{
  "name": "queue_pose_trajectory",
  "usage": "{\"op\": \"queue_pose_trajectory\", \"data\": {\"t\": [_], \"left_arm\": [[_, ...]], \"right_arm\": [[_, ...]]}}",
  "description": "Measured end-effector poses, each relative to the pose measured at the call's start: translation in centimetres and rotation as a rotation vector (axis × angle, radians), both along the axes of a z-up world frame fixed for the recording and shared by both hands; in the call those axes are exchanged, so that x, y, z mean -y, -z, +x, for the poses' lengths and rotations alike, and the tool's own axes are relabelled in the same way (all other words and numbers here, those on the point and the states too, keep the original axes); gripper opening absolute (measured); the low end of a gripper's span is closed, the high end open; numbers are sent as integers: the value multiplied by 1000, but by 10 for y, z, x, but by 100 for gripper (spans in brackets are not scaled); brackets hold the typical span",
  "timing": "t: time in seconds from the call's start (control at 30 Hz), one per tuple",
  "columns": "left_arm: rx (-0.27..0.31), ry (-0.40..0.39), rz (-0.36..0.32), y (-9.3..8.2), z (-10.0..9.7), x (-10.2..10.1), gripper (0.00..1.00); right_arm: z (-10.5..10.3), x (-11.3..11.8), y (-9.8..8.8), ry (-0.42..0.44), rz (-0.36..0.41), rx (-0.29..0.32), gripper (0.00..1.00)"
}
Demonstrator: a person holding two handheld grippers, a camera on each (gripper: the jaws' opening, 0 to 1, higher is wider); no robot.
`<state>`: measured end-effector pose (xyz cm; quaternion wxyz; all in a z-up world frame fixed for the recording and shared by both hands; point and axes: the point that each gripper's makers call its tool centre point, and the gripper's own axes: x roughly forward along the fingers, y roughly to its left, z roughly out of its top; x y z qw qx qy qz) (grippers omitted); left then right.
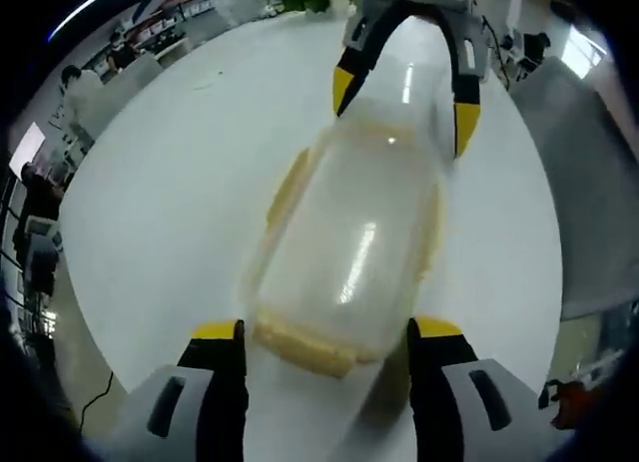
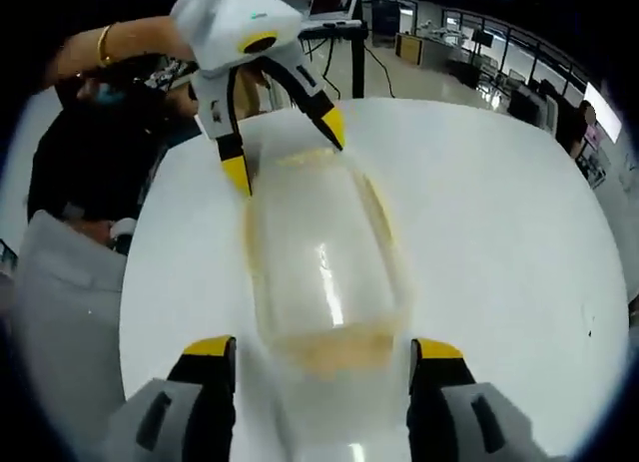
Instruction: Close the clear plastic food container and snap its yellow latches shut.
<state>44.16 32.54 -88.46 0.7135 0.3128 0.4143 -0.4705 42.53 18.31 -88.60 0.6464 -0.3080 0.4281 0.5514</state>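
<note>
A clear plastic food container (image 1: 349, 247) with its lid on lies on the white table (image 1: 160, 203), lengthwise between the two grippers. Pale yellow latches (image 1: 300, 347) run along its near end and sides. My left gripper (image 1: 324, 332) is open, its yellow-tipped jaws straddling the near end of the box. At the far end the right gripper (image 1: 404, 103) is open too, jaws on either side of that end. In the right gripper view the container (image 2: 319, 262) lies ahead, my right gripper (image 2: 324, 352) spans its near yellow latch (image 2: 334, 352), and the left gripper (image 2: 285, 143) spans the far end.
The round white table (image 2: 519, 232) has bare surface on both sides of the box. A person's hand with a bracelet (image 2: 105, 48) holds the far gripper. Office desks and chairs (image 2: 479, 63) stand beyond the table edge.
</note>
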Motion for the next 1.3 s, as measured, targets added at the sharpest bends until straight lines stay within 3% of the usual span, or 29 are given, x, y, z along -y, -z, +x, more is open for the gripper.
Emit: {"op": "queue_pose_trajectory", "data": {"t": [0.27,0.37,0.47,0.67,0.77,0.8,0.93,1.1,1.3], "left_arm": [[-32,18,-22,-1,-8,7,60],[-45,11,-30,-1,-9,10,60],[-42,27,-27,-2,-10,12,59],[-49,55,-14,-2,-12,13,58],[-56,87,4,-2,-13,11,58],[-60,106,16,-2,-14,11,58],[-63,105,31,0,-12,9,57],[-64,108,30,0,-11,7,57],[-71,113,59,2,-10,8,57]], "right_arm": [[8,2,6,-10,-32,34,62],[10,6,8,-67,-59,75,60],[11,5,7,-67,-45,60,57],[10,10,6,-161,-72,59,52],[8,15,5,-236,-101,59,40],[7,8,4,-223,-61,44,38],[10,13,2,-208,-64,24,38],[8,13,4,-221,-84,62,38],[9,15,4,-233,-52,65,38]]}}
